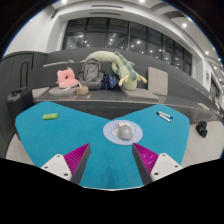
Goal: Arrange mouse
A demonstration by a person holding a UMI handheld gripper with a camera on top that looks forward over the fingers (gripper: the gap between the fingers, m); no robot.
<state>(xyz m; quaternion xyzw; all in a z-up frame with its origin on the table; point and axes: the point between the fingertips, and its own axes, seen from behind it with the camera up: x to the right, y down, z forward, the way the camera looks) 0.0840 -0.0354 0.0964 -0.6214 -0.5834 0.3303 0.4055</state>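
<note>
A: So, where is the small grey computer mouse [124, 130] right now?

B: Just below the centre of the frame, sitting on a round pale-blue mouse mat [123, 131], which lies on the teal tabletop [60, 135]. It is just ahead of the fingertips and lined up with the gap between them.

A: And the two-finger gripper [112, 148] itself?

B: Its fingers stand wide apart, touching nothing. One magenta pad [76, 156] shows at lower left, the other at lower right, and the mouse rests on its own mat, clear of both.

A: Anything between the fingers and the mouse?

B: No, only bare teal surface and the near rim of the mat. The path looks clear.

A: What else lies on the table?

B: A small green rectangular block [49, 116] toward the left side, well apart from the mat. On the right, a slim white-and-blue pen-like object [164, 116] lies at a slant, near the mat but not touching it.

A: And further back?

B: In the upper middle of the frame, beyond the table's far edge, a grey bench or sofa [150, 80] carries a pile of soft things: a pink plush toy [67, 78] on the left, a grey backpack [91, 72] beside it, and a long pale-green plush creature [122, 66] stretched across to the right. Behind them runs a row of dark windows [130, 38]. At the left edge stands something dark, which I cannot make out.
</note>
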